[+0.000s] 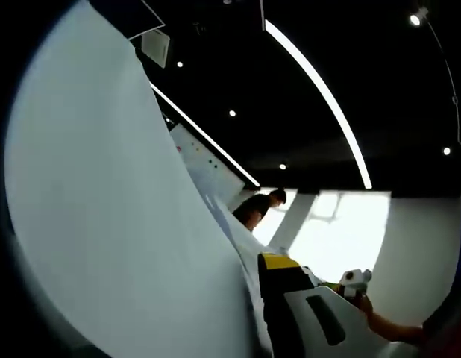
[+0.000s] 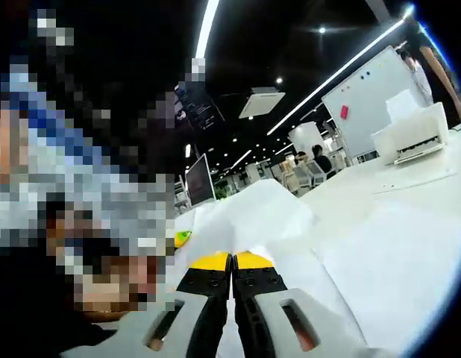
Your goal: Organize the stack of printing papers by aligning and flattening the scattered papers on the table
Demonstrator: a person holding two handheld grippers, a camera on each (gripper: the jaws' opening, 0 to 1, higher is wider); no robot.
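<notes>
In the left gripper view a large white sheet of printing paper (image 1: 104,209) rises steeply across the left half of the picture, its curved edge running from the top left down toward the left gripper (image 1: 279,298). One yellow-tipped black finger with a white body stands just beside that edge at the bottom; the paper hides the other finger, so I cannot tell how the fingers are set or whether they hold the sheet. At the lower right the other gripper (image 1: 355,281) shows, held by a hand (image 1: 380,321). Beyond, a person (image 1: 256,207) leans under a dark ceiling with long light strips (image 1: 320,97), and a whiteboard (image 1: 204,160) stands behind the paper.

In the right gripper view the right gripper (image 2: 232,261) has its two yellow-tipped fingers pressed together, with a bulging, rumpled sheet (image 2: 249,212) rising just past the tips; whether paper is pinched between them cannot be seen. More white sheets (image 2: 387,261) lie flat on the white bench (image 2: 350,190) to the right. A white printer (image 2: 411,134) sits far on the bench, a whiteboard (image 2: 368,101) behind it, and a monitor (image 2: 198,179) stands to the left.
</notes>
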